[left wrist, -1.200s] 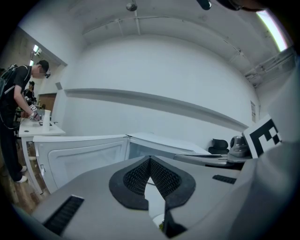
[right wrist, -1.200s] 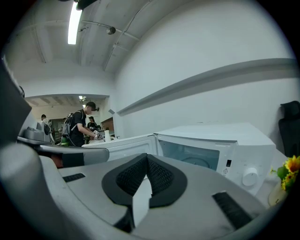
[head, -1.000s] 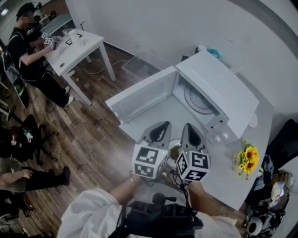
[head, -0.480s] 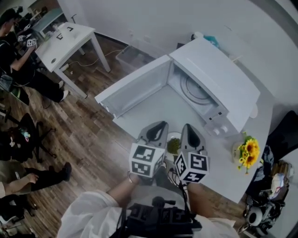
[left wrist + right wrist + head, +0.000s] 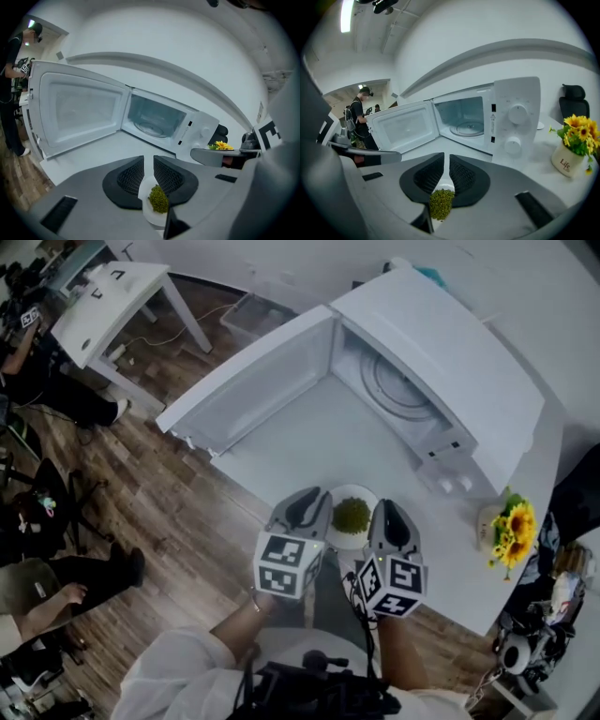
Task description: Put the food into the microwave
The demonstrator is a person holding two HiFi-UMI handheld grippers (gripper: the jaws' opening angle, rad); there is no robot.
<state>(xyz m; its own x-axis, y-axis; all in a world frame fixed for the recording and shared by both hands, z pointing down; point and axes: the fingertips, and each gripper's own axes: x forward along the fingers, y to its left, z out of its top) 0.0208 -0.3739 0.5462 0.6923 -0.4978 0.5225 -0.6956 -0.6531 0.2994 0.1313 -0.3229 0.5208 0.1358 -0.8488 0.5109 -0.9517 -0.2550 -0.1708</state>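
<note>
Legibly, "Life" on pot (image 5: 568,164) near microwave (image 5: 515,117)

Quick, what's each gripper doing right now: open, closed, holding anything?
Left gripper: closed on the rim of the plate of green food.
Right gripper: closed on the same plate's rim.

Left gripper (image 5: 312,509) and right gripper (image 5: 387,521) — grey tapered shells, black ribbed pads (image 5: 130,176) inside; each carries a white cube (image 5: 284,564) printed with black square markers. Thin black cable (image 5: 361,607) at the right cube's 7 o'clock. Pale, loose sleeves (image 5: 178,667); black chest harness (image 5: 319,690) at 6 o'clock of the head view
</note>
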